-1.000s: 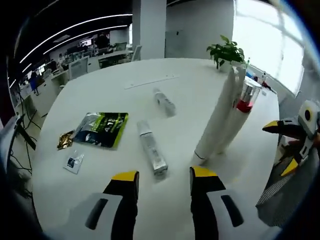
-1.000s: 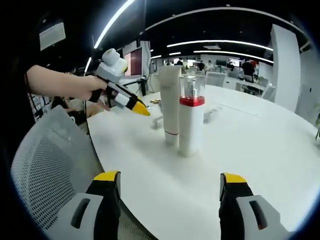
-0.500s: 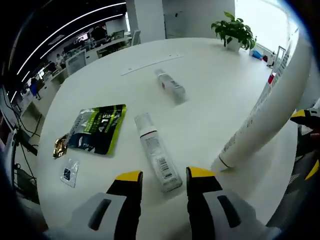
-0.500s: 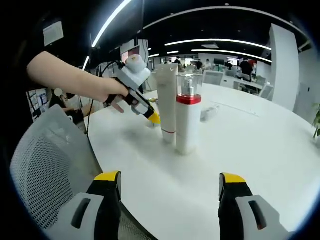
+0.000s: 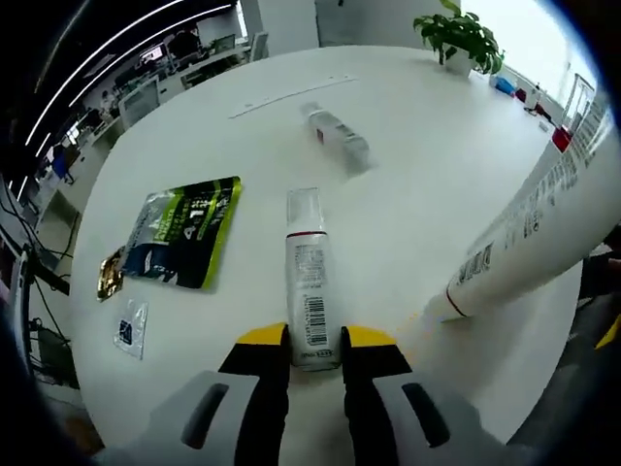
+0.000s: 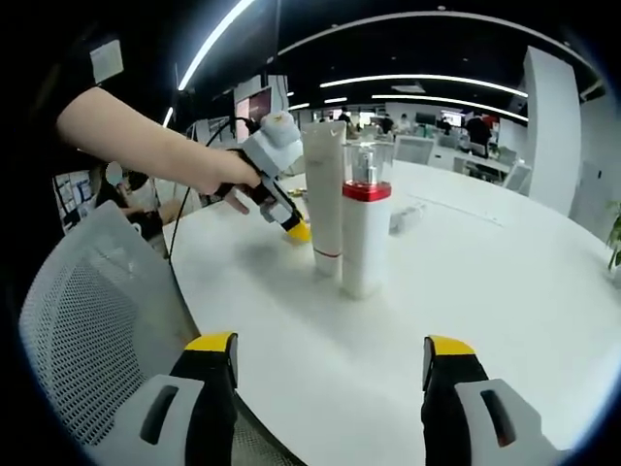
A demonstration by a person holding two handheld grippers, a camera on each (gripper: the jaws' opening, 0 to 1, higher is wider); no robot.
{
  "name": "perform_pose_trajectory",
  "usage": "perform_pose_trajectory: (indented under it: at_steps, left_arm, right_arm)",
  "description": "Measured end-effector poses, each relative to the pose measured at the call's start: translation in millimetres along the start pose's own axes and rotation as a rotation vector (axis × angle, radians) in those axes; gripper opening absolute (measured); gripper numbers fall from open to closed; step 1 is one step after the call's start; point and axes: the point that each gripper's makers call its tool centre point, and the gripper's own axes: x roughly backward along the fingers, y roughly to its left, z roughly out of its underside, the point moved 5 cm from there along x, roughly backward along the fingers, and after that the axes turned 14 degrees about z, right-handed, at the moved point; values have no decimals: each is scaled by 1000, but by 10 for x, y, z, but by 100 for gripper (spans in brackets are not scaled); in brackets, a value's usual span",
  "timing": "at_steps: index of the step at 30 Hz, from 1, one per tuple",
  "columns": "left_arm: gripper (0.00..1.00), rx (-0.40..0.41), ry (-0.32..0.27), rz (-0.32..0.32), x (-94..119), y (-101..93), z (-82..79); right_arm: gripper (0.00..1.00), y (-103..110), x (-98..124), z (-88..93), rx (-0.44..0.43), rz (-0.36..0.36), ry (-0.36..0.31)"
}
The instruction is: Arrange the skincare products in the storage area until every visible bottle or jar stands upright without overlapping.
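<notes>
Two hand-held grippers: left pinching lying cylindrical bottle, right spread

A round white table carries a green and silver pouch, with a small gold sachet touching its corner and a clear sachet nearby. A potted plant stands at the far edge. A grey mesh chair sits beside the table.
</notes>
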Motion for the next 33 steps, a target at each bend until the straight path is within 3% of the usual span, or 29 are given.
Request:
perform_pose_trajectory:
  at_steps: [5,7,15,17,22,23,33]
  left_arm:
    - [15,175,-97,62,64,-45,2]
    - [15,224,-139,81,155,-104,-14]
    - [15,380,-301,171,343,-26,-105]
    - [15,382,-334,190,420,32,-139]
    - [15,396,-418,223,694,-65,-166]
    - [15,394,-439,233,728,7,-186]
    - [15,338,-565,262,1155,-190,-283]
  right_arm:
    - [82,0,-1,2,2,1,1]
    - [82,3,0,1,5,0,1]
    - [81,15,-1,4,11,-7,5]
    - [81,19,-1,5,14,-10,6]
    - [81,31,10,-4,18,-16,5]
    - [81,34,11,-5,19,-17,5]
    - [81,61,17,0,37,-32,12]
